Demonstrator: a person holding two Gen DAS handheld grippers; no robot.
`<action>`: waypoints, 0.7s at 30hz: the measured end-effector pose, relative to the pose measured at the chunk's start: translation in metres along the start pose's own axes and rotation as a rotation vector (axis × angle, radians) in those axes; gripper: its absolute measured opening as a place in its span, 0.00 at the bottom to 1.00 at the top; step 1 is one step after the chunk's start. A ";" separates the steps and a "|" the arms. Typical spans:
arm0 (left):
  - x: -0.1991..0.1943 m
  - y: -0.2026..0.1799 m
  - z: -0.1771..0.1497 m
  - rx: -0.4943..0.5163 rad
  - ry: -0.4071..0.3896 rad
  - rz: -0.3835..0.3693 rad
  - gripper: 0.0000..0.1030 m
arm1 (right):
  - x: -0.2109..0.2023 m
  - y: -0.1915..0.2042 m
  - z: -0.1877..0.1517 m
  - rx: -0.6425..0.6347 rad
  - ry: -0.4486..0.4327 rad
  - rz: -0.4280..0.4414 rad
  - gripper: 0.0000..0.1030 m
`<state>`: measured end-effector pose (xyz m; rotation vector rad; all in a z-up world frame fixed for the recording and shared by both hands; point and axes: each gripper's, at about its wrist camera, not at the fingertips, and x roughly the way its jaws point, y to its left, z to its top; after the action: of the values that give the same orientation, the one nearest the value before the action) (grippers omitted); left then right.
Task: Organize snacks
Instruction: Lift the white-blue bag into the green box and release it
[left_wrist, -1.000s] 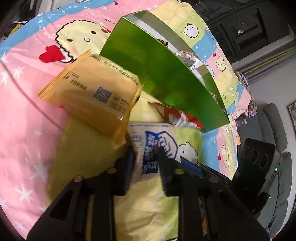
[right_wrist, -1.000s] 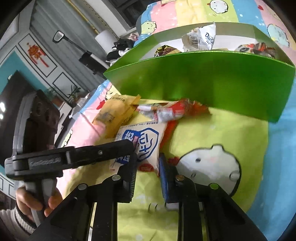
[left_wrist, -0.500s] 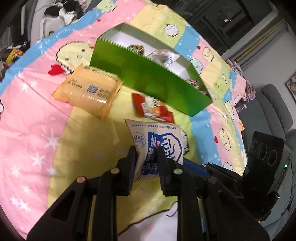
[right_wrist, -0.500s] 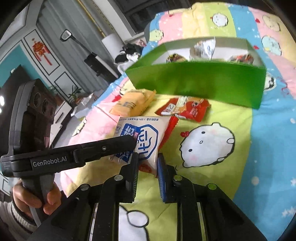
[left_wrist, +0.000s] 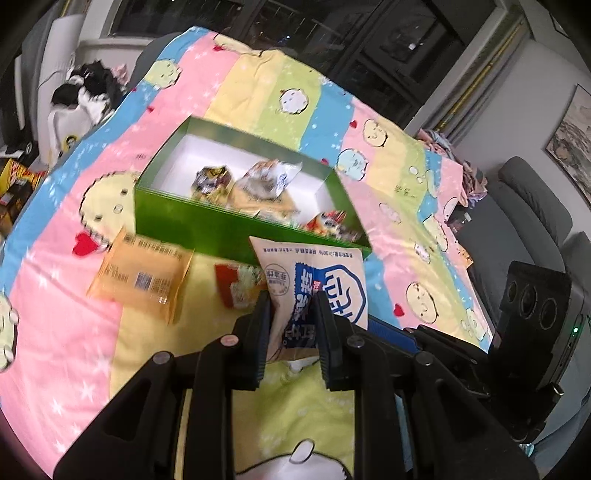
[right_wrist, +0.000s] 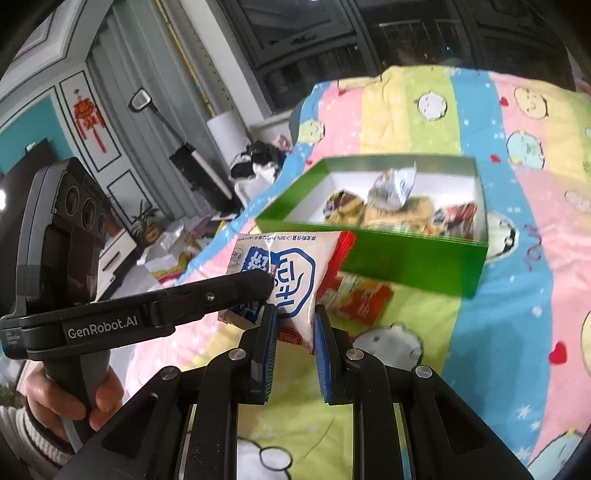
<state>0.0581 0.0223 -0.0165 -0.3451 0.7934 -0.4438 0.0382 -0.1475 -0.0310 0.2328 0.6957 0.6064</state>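
The white and blue snack bag (left_wrist: 314, 291) is up in the air, off the bed. Both tools hold it. The left tool (left_wrist: 291, 328) is clamped on the bag's near bottom edge, and the right tool (right_wrist: 293, 328) is clamped on it too, a little to the side. So the bag sits right at the tips of both tools and sticks up and away from them. Its long side runs away from the tools, toward the box.

The green box (left_wrist: 207, 225) lies straight ahead of the tools and lower than the bag. Its near wall is just past the bag's far edge. The box is open on top and has other snacks inside, more of them at its right end. The left end looks bare and white.

I think the next move is to carry the bag forward over that near wall and let it drop in. Both hands seem about as near to the box as each other, so they would need to move together, or the bag may twist or tear.

Under the bag, on the bed, a red snack bag (left_wrist: 240, 286) lies just in front of the box. An orange snack bag (left_wrist: 144, 277) lies to the left of it. Both still wait on the blanket (left_wrist: 55, 332), which has stripes and round cartoon faces.
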 end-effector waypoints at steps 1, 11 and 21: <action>0.000 -0.002 0.003 0.003 -0.003 -0.002 0.22 | 0.000 -0.001 0.003 -0.001 -0.007 -0.003 0.20; 0.026 -0.013 0.049 0.056 -0.029 -0.016 0.22 | 0.002 -0.024 0.038 -0.001 -0.076 -0.044 0.20; 0.069 0.003 0.088 0.028 -0.004 -0.018 0.23 | 0.035 -0.054 0.070 0.000 -0.078 -0.076 0.20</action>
<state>0.1673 0.0016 -0.0023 -0.3274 0.7794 -0.4709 0.1294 -0.1701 -0.0188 0.2277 0.6262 0.5221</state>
